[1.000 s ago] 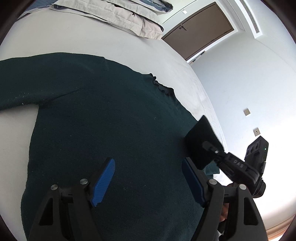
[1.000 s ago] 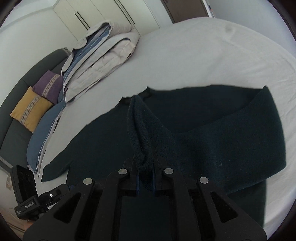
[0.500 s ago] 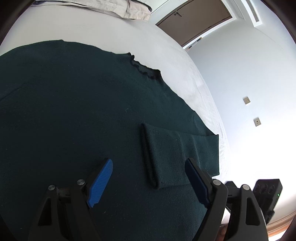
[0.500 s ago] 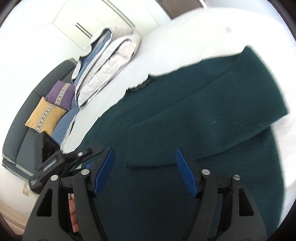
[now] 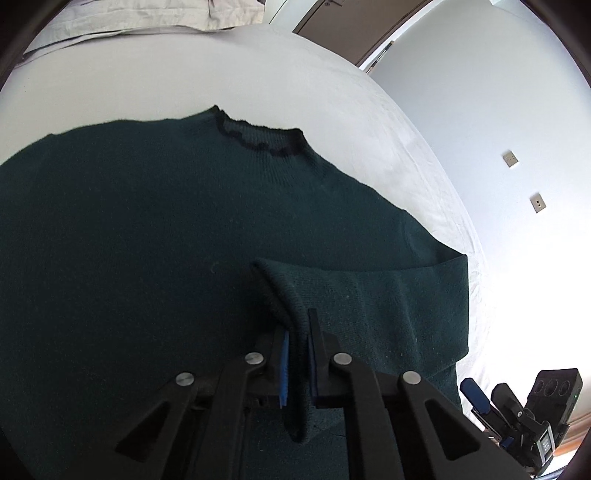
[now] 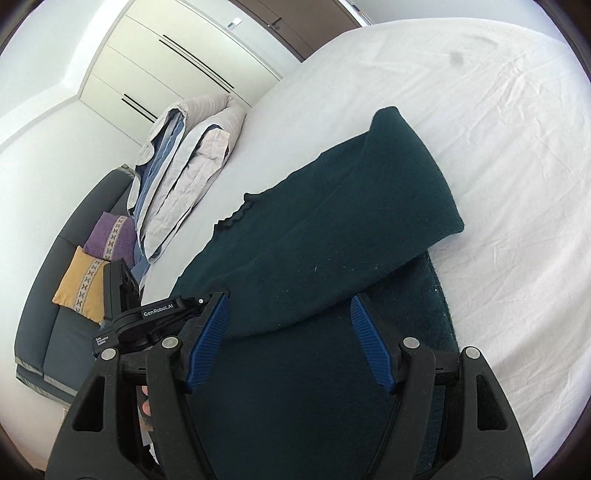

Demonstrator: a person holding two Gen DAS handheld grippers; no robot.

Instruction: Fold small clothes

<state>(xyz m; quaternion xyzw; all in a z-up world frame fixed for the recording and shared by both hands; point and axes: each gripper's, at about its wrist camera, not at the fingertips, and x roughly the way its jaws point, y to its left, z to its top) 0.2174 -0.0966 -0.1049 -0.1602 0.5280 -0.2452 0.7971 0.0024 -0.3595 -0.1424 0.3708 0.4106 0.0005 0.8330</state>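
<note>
Looking along the left gripper (image 5: pixel 297 363) in the left wrist view, its two blue-padded fingers are pinched together on the cuff end of a sleeve (image 5: pixel 369 306) of the dark green sweater (image 5: pixel 147 229). The sweater lies spread flat on the white bed (image 5: pixel 184 66), its ruffled collar (image 5: pixel 258 140) pointing away from the camera. The sleeve is folded inward across the body of the sweater, running from the right edge to the clamped cuff. The right gripper (image 5: pixel 476 397) shows at the lower right corner, off the sweater's edge. A folded duvet (image 5: pixel 147 14) sits at the far end of the bed, with a brown door (image 5: pixel 354 26) beyond it.

In the right wrist view, the right gripper (image 6: pixel 290 341) is wide open, holding nothing, with its blue pads hovering over the sweater (image 6: pixel 295 387) just short of the folded sleeve (image 6: pixel 351 229). The sleeve lies diagonally over the sweater body, its fold sticking out over the bed sheet (image 6: pixel 498 147). The left gripper (image 6: pixel 155 317) is at the left, partly hidden behind the right one. The duvet (image 6: pixel 184 158) lies past the collar (image 6: pixel 232 218), and a purple cushion (image 6: pixel 110 236) and a yellow cushion (image 6: pixel 81 284) rest on a grey sofa (image 6: pixel 48 332).
</note>
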